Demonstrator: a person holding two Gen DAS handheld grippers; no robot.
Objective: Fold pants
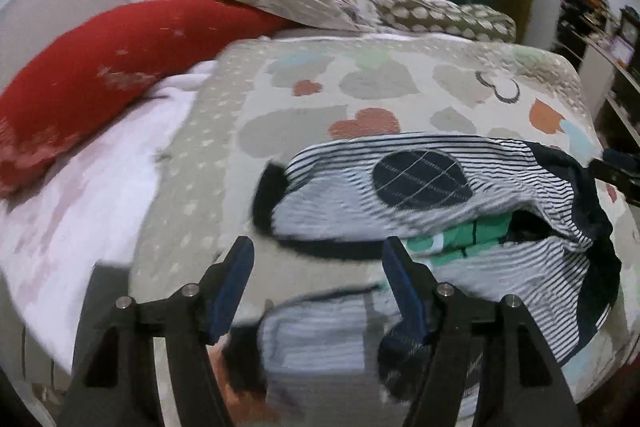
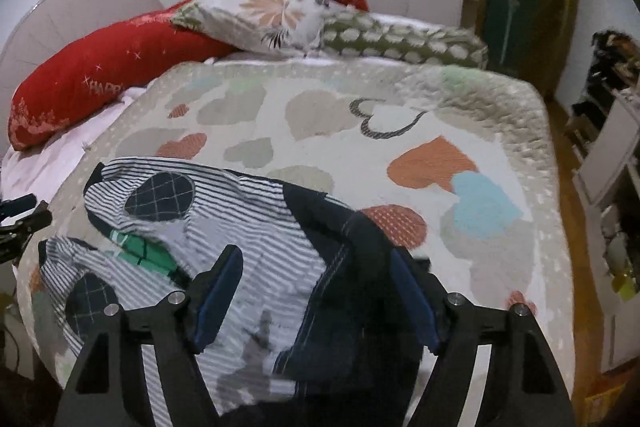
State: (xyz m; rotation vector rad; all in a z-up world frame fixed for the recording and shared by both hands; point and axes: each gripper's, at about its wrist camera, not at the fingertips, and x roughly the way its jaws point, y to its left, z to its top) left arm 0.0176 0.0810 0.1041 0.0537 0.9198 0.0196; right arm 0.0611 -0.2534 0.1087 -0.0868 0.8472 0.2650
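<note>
**Pants lie loose on the bed, both tools apart above them**

The bed [image 2: 500, 99] fills both views, covered by a quilt printed with hearts. At its far end, well beyond either tool, lie a long red pillow [image 2: 100, 75] and a flowered pillow [image 2: 280, 19].

The pants [image 2: 256, 227] lie on the quilt on the near part of the bed, directly ahead of and under the tools. They appear partly folded already: two striped leg sections lie one beyond the other, their long axis running across the tools' line of sight, from left to right. The dark waistband end lies toward the right tool [image 2: 316, 291], which hangs right over it. The leg ends lie toward the left tool [image 1: 318, 287], which sits near the cuffs. Each hand therefore looks nearer its own end of the garment; the next fold likely needs both ends taken at once.

The cloth is thin, with fine navy and white stripes, dark oval checked knee patches and a dark band at the waist. A bit of green fabric [image 1: 460, 237] shows in the gap between the layers. The surface is rumpled, not flat.

Both tools stand with fingers apart. Nothing is pinched between either pair; the cloth seen through the gaps lies below them on the bed.
</note>
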